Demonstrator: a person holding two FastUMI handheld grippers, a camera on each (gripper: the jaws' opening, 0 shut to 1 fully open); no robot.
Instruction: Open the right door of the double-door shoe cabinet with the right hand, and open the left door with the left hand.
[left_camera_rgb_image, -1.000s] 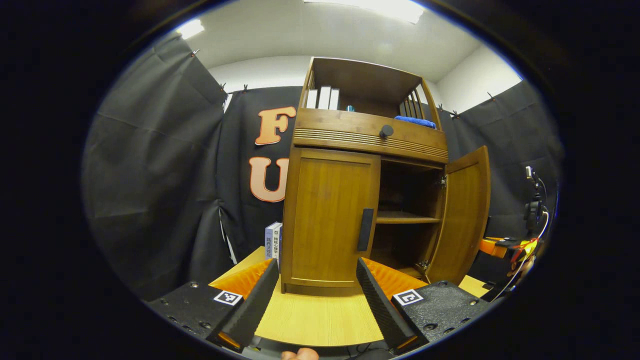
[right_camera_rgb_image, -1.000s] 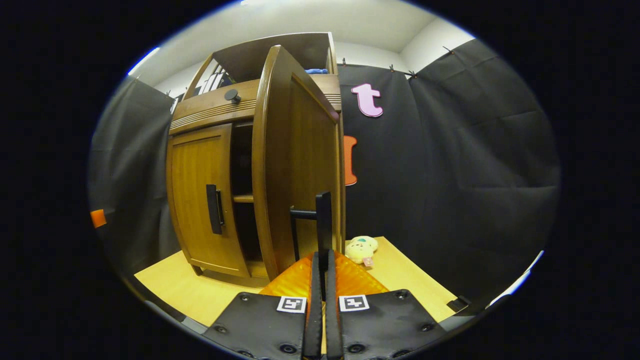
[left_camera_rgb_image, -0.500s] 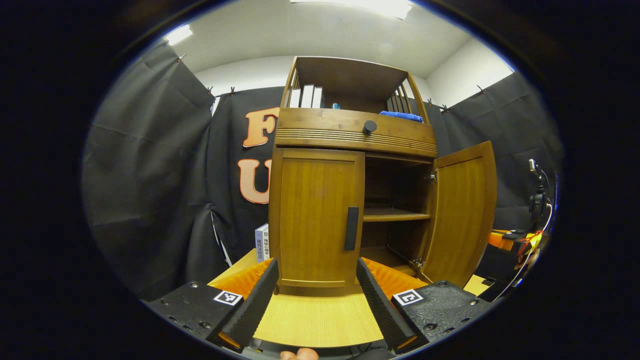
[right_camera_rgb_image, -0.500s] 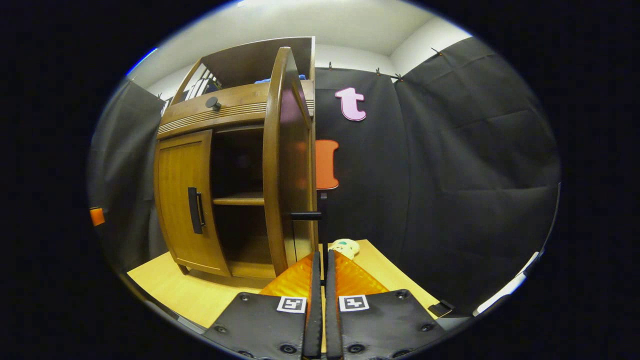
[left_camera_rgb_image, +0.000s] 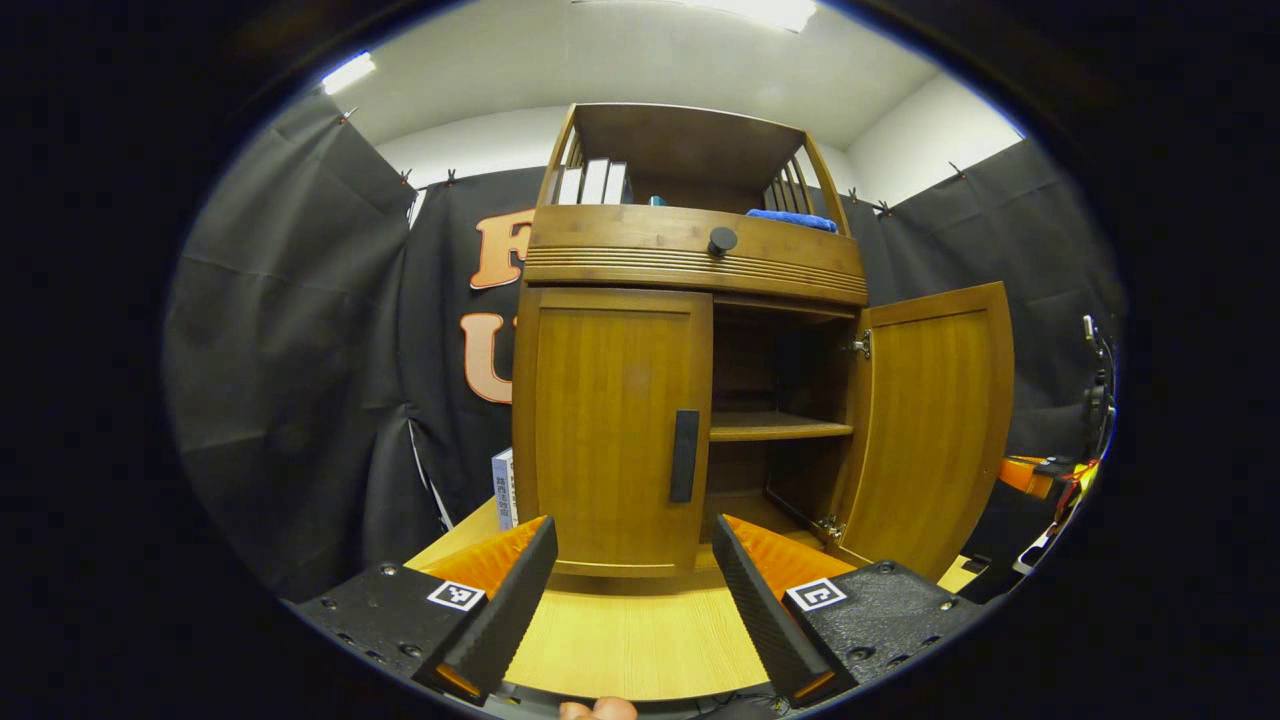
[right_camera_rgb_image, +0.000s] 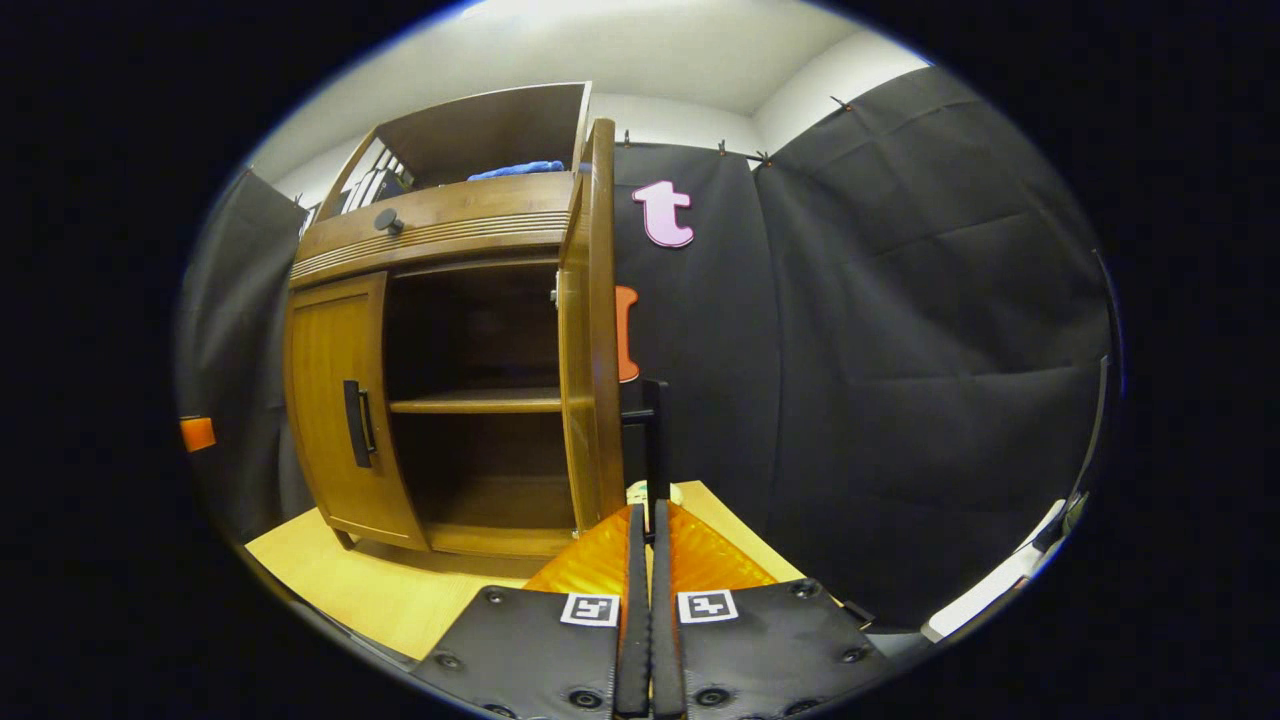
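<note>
On the table (left_camera_rgb_image: 640, 640) — one cabinet (left_camera_rgb_image: 690, 260), two doors.
Right door (left_camera_rgb_image: 930, 420) open, its handle (right_camera_rgb_image: 654, 440) pinched between right gripper (right_camera_rgb_image: 645, 525) fingers; left door (left_camera_rgb_image: 610, 430) closed, left gripper (left_camera_rgb_image: 630, 560) fingers spread, empty.

Right door (left_camera_rgb_image: 930, 430) swung wide, left door (left_camera_rgb_image: 610, 430) closed, fingers (left_camera_rgb_image: 510, 605) apart.

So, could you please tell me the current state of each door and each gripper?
right door: swung wide open
left door: closed
right gripper: shut on the right door's handle
left gripper: open, short of the left door
</note>
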